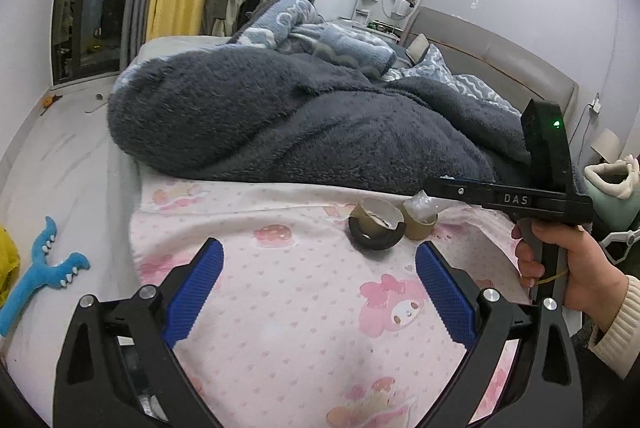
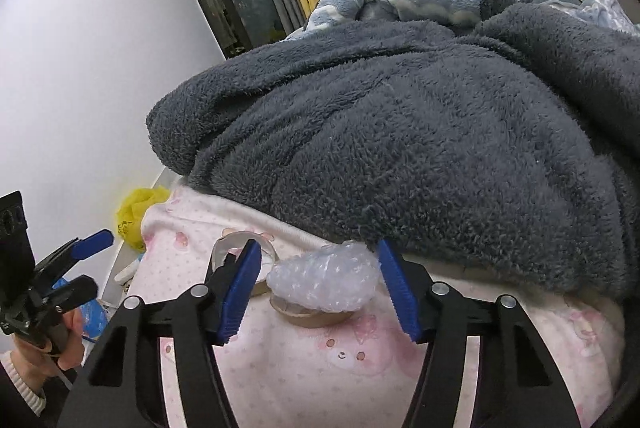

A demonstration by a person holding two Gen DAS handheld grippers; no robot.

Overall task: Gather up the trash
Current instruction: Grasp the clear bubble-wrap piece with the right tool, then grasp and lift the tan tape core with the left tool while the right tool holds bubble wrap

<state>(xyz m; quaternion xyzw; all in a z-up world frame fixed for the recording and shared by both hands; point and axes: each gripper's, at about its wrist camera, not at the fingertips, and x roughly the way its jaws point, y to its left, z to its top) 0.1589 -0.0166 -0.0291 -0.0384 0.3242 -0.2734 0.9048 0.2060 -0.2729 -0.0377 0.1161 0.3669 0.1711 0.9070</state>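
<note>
Two bits of trash lie on the pink cartoon-print sheet [image 1: 304, 308] at the foot of a dark grey fleece blanket [image 1: 248, 123]. One is a brown cardboard roll [image 1: 374, 218] with a black ring at its base. Beside it stands a second cardboard roll [image 2: 312, 318] with a wad of clear bubble wrap [image 2: 324, 280] on top. My right gripper [image 2: 320, 248] straddles the bubble wrap; its blue pads [image 2: 240, 292] stand apart from it, so it is open. My left gripper [image 1: 320, 248] is open and empty, short of the rolls. The other roll [image 2: 236, 248] peeks out behind the right gripper's left finger.
The grey blanket and a blue patterned one [image 1: 320, 31] are piled up just behind the trash. A blue plush toy [image 1: 44, 268] lies on the pale floor [image 1: 60, 163] to the left, with a yellow plastic bag [image 2: 136, 211] nearby. A hand [image 1: 576, 268] in a cream cuff holds the right gripper.
</note>
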